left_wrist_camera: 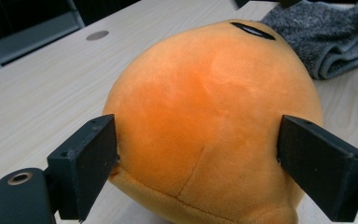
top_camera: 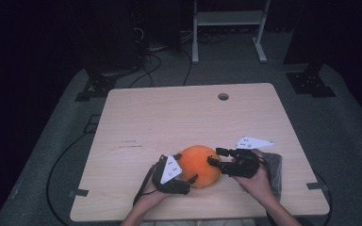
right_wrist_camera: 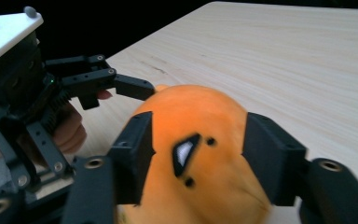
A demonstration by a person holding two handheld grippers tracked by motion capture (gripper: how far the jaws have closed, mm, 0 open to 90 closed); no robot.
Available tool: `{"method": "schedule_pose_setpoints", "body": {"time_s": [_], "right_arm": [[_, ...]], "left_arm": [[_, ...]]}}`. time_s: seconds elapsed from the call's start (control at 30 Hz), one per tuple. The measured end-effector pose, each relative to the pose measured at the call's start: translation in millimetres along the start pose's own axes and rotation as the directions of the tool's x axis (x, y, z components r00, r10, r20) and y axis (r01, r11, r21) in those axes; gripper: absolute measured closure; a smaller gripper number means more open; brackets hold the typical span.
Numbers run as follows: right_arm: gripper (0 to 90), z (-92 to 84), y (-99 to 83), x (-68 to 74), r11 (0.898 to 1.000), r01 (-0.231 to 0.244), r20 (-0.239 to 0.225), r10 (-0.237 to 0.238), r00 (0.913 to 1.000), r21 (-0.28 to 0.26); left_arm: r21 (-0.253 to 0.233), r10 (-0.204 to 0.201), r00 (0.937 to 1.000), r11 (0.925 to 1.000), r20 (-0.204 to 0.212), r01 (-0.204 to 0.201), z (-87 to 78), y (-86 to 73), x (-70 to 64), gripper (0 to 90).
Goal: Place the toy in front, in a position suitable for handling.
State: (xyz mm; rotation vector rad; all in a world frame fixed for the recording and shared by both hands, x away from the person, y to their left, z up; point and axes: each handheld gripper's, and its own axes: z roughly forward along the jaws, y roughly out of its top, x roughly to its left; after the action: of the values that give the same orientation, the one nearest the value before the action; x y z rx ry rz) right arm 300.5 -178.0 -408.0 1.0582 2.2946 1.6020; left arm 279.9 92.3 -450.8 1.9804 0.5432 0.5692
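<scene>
- Left gripper (top_camera: pixel 188 173): jaws spread wide around the orange plush toy (top_camera: pixel 199 165), pads at its flanks, whether pressing I cannot tell.
- Right gripper (top_camera: pixel 215 156): jaws wide apart, straddling the toy's face end.
- Toy sits near the table's (top_camera: pixel 169 117) front edge, beside a grey cloth (top_camera: pixel 274 169).
- Best squeeze evenly, centred, before lifting.

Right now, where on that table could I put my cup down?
The far half of the table, up to the round hole, is bare, as is the left side. The near edge is crowded: orange plush, both grippers and a grey cloth.
</scene>
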Motion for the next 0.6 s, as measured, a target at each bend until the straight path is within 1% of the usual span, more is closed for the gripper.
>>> {"method": "schedule_pose_setpoints", "body": {"time_s": [0.03, 0.07, 0.1, 0.13, 0.17, 0.2, 0.23, 0.27, 0.3, 0.33, 0.37, 0.4, 0.43, 0.5, 0.57, 0.6], "right_arm": [[39.6, -3.2, 0.7, -0.7, 1.000, 0.010, 0.014, -0.010, 0.9998, -0.002], [38.6, -9.7, 2.0, -3.6, 1.000, 0.024, 0.041, -0.023, 0.9989, -0.009], [38.6, -9.7, 2.0, -3.6, 1.000, 0.024, 0.041, -0.023, 0.9989, -0.009], [38.8, -22.7, 2.1, -16.3, 0.999, 0.044, 0.119, -0.043, 0.9919, -0.006], [38.8, -22.7, 2.1, -16.3, 0.999, 0.044, 0.119, -0.043, 0.9919, -0.006], [39.5, -33.5, -1.9, -33.0, 0.999, 0.044, 0.213, -0.049, 0.9758, 0.028], [41.2, -37.5, -4.0, -39.6, 0.999, 0.027, 0.237, -0.036, 0.9709, 0.041], [41.2, -37.5, -4.0, -39.6, 0.999, 0.027, 0.237, -0.036, 0.9709, 0.041], [41.7, -47.0, -12.3, -56.4, 0.996, 0.018, 0.320, -0.043, 0.9466, 0.083], [42.0, -49.0, -15.3, -62.1, 0.995, 0.007, 0.339, -0.040, 0.9399, 0.097], [43.8, -50.5, -19.3, -69.4, 0.993, -0.020, 0.353, -0.023, 0.9355, 0.115], [44.0, -50.9, -24.5, -77.3, 0.989, -0.038, 0.369, -0.017, 0.9291, 0.142], [43.8, -50.0, -27.6, -80.8, 0.986, -0.048, 0.379, -0.017, 0.9253, 0.162], [43.9, -47.3, -34.5, -87.7, 0.978, -0.073, 0.384, -0.008, 0.9233, 0.197], [45.4, -44.3, -41.8, -92.4, 0.967, -0.092, 0.415, -0.016, 0.9097, 0.240], [45.5, -43.8, -44.7, -93.4, 0.963, -0.098, 0.422, -0.017, 0.9066, 0.251]], "left_arm": [[0.002, -0.006, 1.0000, 1.0000, 0.004, 0.006, -0.6, -0.5, 1.2, 12.5], [0.002, -0.008, 1.0000, 1.0000, 0.005, 0.008, -0.9, -0.9, 1.6, 12.5], [0.002, -0.008, 1.0000, 1.0000, 0.005, 0.008, -0.9, -0.9, 1.6, 12.5], [-0.003, -0.011, 0.9999, 0.9999, 0.008, 0.011, -0.8, -1.7, 1.8, 12.6], [-0.003, -0.011, 0.9999, 0.9999, 0.008, 0.011, -0.8, -1.7, 1.8, 12.7], [-0.003, -0.009, 0.9999, 1.0000, 0.009, 0.009, -0.7, -1.9, 2.2, 12.9], [-0.006, -0.006, 0.9999, 1.0000, 0.011, 0.006, -0.4, -2.2, 2.9, 13.2], [-0.006, -0.006, 0.9999, 1.0000, 0.011, 0.006, -0.4, -2.2, 2.9, 13.3], [-0.007, -0.010, 0.9999, 0.9999, 0.012, 0.010, -0.2, -2.5, 3.7, 13.6], [-0.007, -0.011, 0.9999, 0.9999, 0.012, 0.011, 0.1, -2.7, 4.0, 13.8], [-0.007, -0.011, 0.9999, 0.9999, 0.012, 0.011, 0.2, -2.8, 4.3, 14.0], [-0.006, -0.012, 0.9998, 0.9999, 0.013, 0.012, 0.1, -2.9, 4.4, 14.1], [-0.005, -0.012, 0.9998, 0.9999, 0.014, 0.012, 0.0, -3.0, 4.7, 14.2], [-0.004, -0.016, 0.9998, 0.9999, 0.015, 0.016, -0.4, -3.6, 5.4, 14.3], [-0.004, -0.022, 0.9996, 0.9997, 0.018, 0.022, -0.4, -3.9, 6.4, 14.4], [-0.006, -0.025, 0.9995, 0.9997, 0.019, 0.025, -0.3, -4.2, 6.6, 14.4]]}}
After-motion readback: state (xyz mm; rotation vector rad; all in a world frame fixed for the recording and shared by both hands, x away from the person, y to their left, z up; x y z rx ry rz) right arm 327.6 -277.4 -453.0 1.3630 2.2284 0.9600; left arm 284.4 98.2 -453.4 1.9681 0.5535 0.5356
